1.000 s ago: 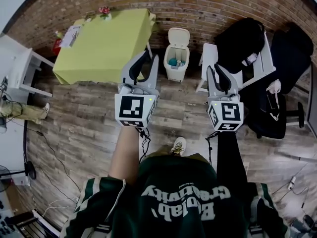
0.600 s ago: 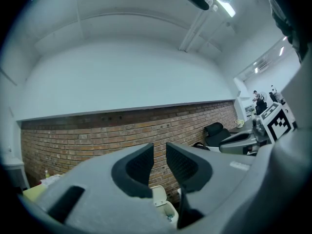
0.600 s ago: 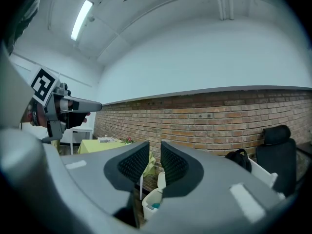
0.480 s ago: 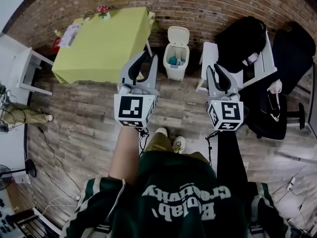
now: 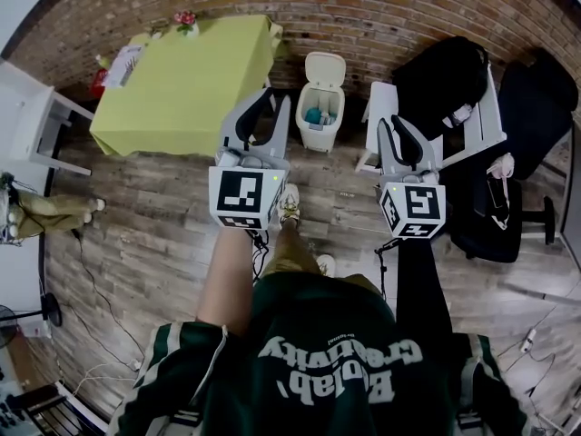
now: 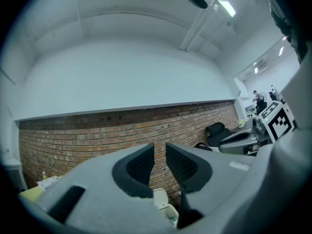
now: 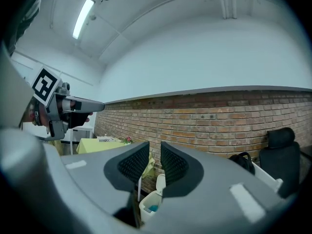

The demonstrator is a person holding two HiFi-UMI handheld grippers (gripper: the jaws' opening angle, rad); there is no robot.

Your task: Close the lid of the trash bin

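Head view looks down on the trash bin (image 5: 320,116), standing on the wood-plank floor (image 5: 163,216) against the red brick wall (image 5: 381,7), between a table under a yellow-green cloth (image 5: 191,80) and a white table (image 5: 381,107). The bin is cream-white smooth plastic, a boxy body that narrows toward the bottom. Its lid (image 5: 327,66), a rounded rectangle, stands raised at the back edge toward the bricks, and something blue shows inside.

Both grippers are well short of the bin and apart from it. The left gripper (image 5: 275,100) points toward the spot just left of the bin, the right gripper (image 5: 392,125) toward its right.

Left gripper view shows the left gripper (image 6: 160,147) with its jaws released, a narrow gap between the two curved black pads, whose faces are dimpled, and nothing gripped. The bin (image 6: 165,209) sits far beyond and below the gap, partly hidden by the matte grey body.

Right gripper view shows the right gripper (image 7: 155,149) likewise parted by a slim gap and empty. The bin (image 7: 150,204) lies distant, below the jaws, with its lid (image 7: 160,182) upright.
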